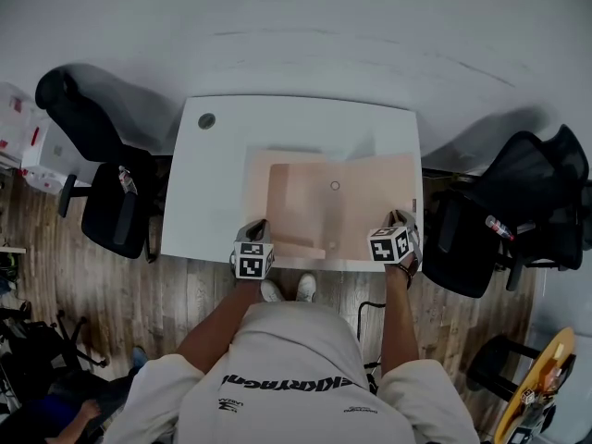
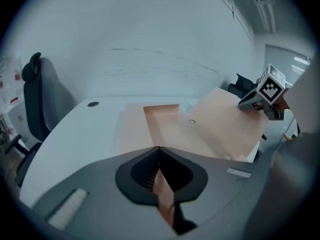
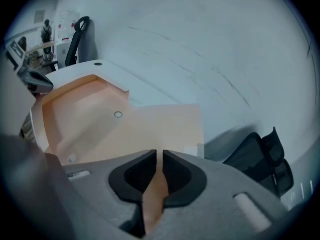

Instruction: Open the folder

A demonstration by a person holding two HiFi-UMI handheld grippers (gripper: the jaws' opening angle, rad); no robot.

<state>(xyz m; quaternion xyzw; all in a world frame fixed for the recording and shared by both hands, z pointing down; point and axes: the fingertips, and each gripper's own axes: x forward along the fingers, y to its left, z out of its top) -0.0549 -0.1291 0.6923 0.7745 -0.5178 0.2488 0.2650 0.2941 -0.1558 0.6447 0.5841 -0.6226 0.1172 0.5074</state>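
This is an office. A white desk (image 1: 208, 202) with a round cable grommet (image 1: 206, 120) near its 11 o'clock corner stands against a plain pale wall (image 1: 305, 35). A tan paper folder (image 1: 351, 211) lies on the desk. 1 black swivel chair (image 1: 106, 188) stands at the desk's 9 o'clock side, and more black office chairs (image 1: 523, 202) crowd its 3 o'clock side. The floor (image 1: 185, 294) is wood-look planking. White boxes (image 1: 37, 146) with red markings are stacked past the chair at 9 o'clock, and the left gripper view shows a strip light (image 2: 300, 60) overhead.
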